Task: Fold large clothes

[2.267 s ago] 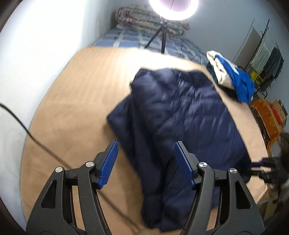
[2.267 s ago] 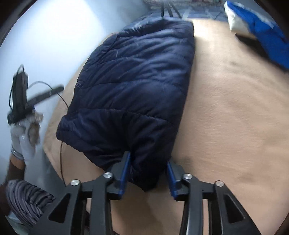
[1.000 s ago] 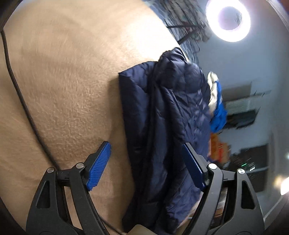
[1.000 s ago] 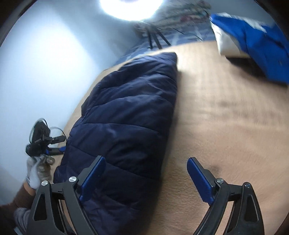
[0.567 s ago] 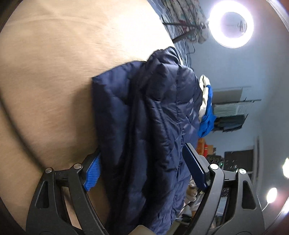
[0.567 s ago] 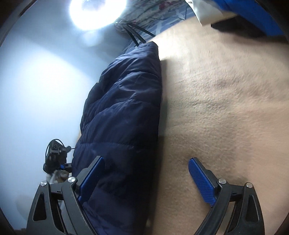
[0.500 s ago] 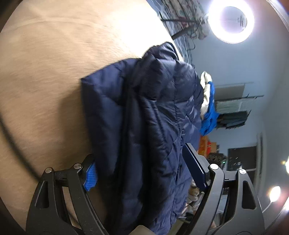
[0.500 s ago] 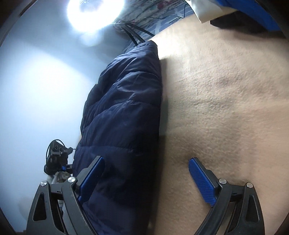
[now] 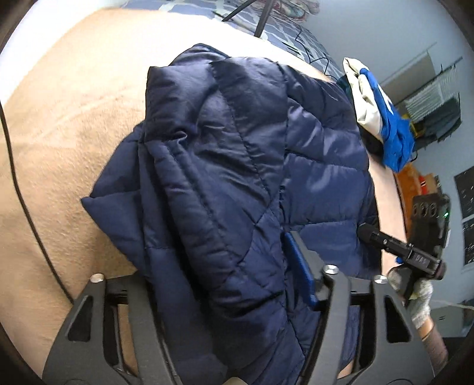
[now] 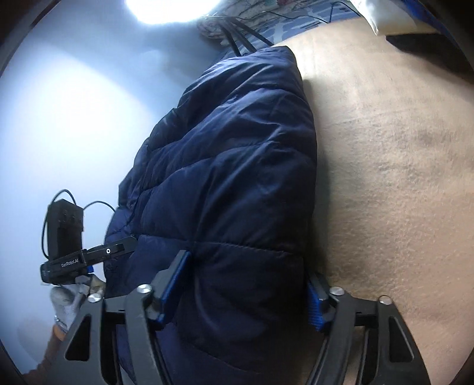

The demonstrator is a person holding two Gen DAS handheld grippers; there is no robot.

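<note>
A: Left gripper [image 9: 228, 281] first. Fingers set fairly wide, a thick fold of the navy puffer jacket [image 9: 237, 165] bunched between them. The right blue pad [image 9: 297, 265] lies against the quilting; the left pad is buried under cloth. Closed on the fabric as far as the bulk allows.

B: And the right gripper [image 10: 248, 281]?

A: Same story at the jacket's [image 10: 231, 165] near right edge. Both blue pads [image 10: 174, 275] press into the padding from either side, with a fat roll of the hem clamped between.

B: Where does the jacket lie?

A: On the tan blanket [image 9: 59, 124], folded lengthwise into a long bundle running from near to far. Its left side is doubled over on top, seams and a corner flap showing. Bare blanket [image 10: 400, 177] stretches to the right of it.

B: Anything else about?

A: A white-and-blue garment [image 9: 376, 115] heaped at the far right, just past the jacket. A black cable [image 9: 26, 207] trails across the blanket on the left. Tripod legs [image 9: 248, 11] stand at the far end, and a ring light [image 10: 171, 9] glares above them in the right wrist view. An orange crate [image 9: 411, 183] sits off the right edge.
</note>
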